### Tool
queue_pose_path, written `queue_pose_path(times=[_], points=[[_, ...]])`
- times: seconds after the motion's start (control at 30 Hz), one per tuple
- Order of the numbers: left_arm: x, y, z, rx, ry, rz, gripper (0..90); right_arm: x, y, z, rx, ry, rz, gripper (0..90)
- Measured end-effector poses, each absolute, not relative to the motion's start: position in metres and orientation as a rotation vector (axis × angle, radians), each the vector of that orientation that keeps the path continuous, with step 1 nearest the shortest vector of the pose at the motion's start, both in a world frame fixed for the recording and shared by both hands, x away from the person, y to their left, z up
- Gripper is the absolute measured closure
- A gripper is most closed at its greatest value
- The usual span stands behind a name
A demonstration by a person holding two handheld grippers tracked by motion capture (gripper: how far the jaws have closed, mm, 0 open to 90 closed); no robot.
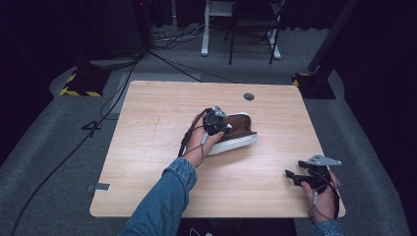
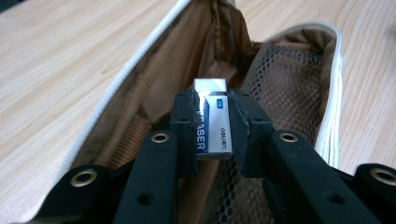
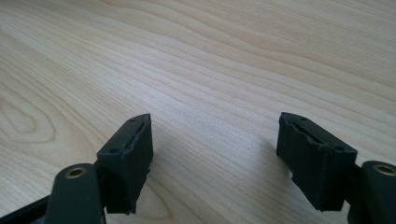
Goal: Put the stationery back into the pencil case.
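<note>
On the table (image 1: 147, 147), an open brown pouch (image 1: 241, 129) lies at centre, where the left gripper (image 2: 212, 126) clamps an eraser (image 2: 215, 122) over its mouth, apparently for insertion, while the right gripper (image 3: 215, 154) rests wide open and empty at the near right.

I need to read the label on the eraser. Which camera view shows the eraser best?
The left gripper view: the eraser sits close up, clamped between the left gripper jaws over the open pouch, its blue and white label partly readable. In the high view the hand and gripper cover it. The right gripper view looks at bare table.
</note>
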State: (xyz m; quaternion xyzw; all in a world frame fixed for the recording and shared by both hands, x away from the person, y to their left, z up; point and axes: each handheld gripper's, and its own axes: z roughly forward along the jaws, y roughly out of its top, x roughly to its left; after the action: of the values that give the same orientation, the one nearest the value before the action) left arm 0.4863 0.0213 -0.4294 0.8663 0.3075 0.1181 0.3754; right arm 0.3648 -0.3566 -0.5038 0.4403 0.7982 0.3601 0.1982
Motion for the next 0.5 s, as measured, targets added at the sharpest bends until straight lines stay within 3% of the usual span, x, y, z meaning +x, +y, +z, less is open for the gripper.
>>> queue_pose_path(times=[0.5], points=[[0.4887,0.0164,-0.4368,2.297,0.816,0.297,72.4,0.3648,-0.3566,-0.5038,1.231,2.235,1.009,28.0]])
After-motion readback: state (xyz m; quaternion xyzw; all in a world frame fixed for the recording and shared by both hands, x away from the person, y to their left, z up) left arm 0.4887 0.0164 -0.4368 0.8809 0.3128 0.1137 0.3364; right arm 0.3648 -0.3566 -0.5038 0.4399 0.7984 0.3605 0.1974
